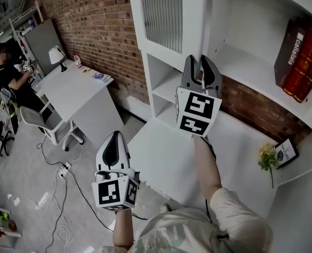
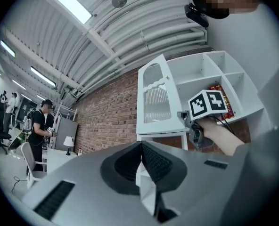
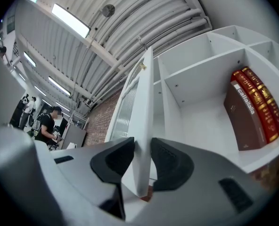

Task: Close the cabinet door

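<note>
1. The right gripper (image 3: pixel 142 144) is seen with its jaws apart, set astride the free edge of the white-framed cabinet door with the ribbed glass panel (image 3: pixel 140 102). The pads sit close against either face, but a firm clamp is not evident.
2. The left gripper (image 2: pixel 140 146) is held with its jaws together and nothing between them. In the head view it is kept low, well apart from the cabinet, so no part in the job is judged for it yet.
3. The door is found standing wide open, swung well out from the tall white open-shelved cabinet (image 1: pixel 235 57), with its edge turned toward the right gripper. The compartment behind it is left fully exposed.
4. On an upper shelf, a brown book and red books (image 3: pixel 255 105) are seen upright, clear of the door's path as far as can be told.
5. So far only the approach is judged done: the door edge has been reached and straddled.
6. Everything else is left. The door is yet to be swung back on its hinges until it is seated flush against the cabinet front, and the jaws are then to be drawn off.
</note>
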Demonstrator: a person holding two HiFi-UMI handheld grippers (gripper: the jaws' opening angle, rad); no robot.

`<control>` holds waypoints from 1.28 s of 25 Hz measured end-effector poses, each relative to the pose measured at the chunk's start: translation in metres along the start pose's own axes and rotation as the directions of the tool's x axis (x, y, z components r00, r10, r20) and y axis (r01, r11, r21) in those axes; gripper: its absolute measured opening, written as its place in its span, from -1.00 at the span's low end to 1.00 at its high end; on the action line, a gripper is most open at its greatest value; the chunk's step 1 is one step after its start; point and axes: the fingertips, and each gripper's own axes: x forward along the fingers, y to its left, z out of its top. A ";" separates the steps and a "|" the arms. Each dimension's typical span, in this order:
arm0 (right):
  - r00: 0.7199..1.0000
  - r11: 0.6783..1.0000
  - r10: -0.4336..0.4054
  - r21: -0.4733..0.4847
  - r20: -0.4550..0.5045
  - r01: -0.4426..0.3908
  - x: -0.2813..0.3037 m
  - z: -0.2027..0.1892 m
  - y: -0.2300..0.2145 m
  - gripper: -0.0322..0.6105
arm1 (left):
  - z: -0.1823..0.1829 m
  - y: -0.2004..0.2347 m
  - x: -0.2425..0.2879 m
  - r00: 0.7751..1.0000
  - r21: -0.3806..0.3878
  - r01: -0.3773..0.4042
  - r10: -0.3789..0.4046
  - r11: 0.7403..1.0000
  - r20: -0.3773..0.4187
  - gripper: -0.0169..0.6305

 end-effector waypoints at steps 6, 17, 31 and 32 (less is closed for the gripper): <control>0.997 0.996 -0.075 -0.037 0.004 0.075 0.008 -0.003 -0.009 -0.56 | -0.002 0.006 -0.006 1.000 0.007 -0.022 0.022 1.000 -0.011 -0.91; 0.995 0.995 -0.092 -0.029 -0.025 0.091 0.023 -0.011 -0.025 -0.56 | -0.010 0.006 -0.008 0.999 0.010 -0.030 0.030 1.000 -0.028 -0.91; 0.989 0.985 -0.144 -0.098 -0.039 0.140 0.040 -0.022 -0.041 -0.56 | -0.014 -0.006 -0.001 0.999 0.000 -0.028 0.028 1.000 -0.037 -0.91; 0.989 0.986 -0.142 -0.095 -0.043 0.137 0.041 -0.022 -0.042 -0.57 | -0.015 -0.007 -0.001 0.999 0.001 -0.025 0.025 1.000 -0.037 -0.91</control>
